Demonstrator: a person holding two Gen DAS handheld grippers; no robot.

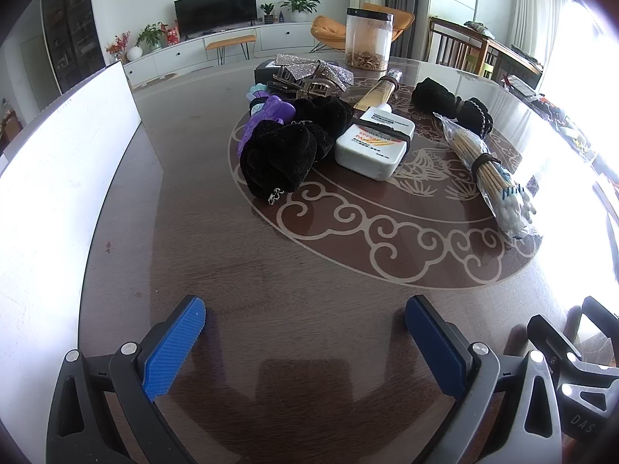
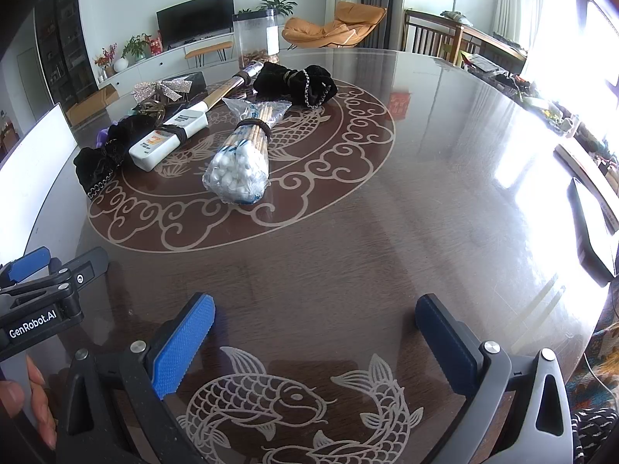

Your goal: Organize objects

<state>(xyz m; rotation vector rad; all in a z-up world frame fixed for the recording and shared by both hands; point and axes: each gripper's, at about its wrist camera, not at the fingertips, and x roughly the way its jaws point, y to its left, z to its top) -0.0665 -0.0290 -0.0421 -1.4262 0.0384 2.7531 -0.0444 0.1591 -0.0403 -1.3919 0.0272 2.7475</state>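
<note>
The left gripper [image 1: 305, 332] hangs low over the dark round table [image 1: 309, 278]; its blue jaws stand wide apart and hold nothing. The right gripper [image 2: 315, 328] is the same: jaws spread wide, nothing between them, only the fish pattern of the table under it.

In the left wrist view the things to organize lie in a heap at about 12 o'clock, well apart from the gripper. A black velvet scrunchie [image 1: 276, 158] is the nearest, and just beside it, at its 3 o'clock, lies a white sunscreen bottle [image 1: 373, 143] with a dark band around it. A purple hair clip [image 1: 267, 116] touches the scrunchie at 11 o'clock. At 2 o'clock lies a bag of cotton swabs [image 1: 489, 174]. A clear jar [image 1: 368, 38] stands behind the heap at 12 o'clock. A white board [image 1: 58, 178] stands at 9 o'clock.
</note>
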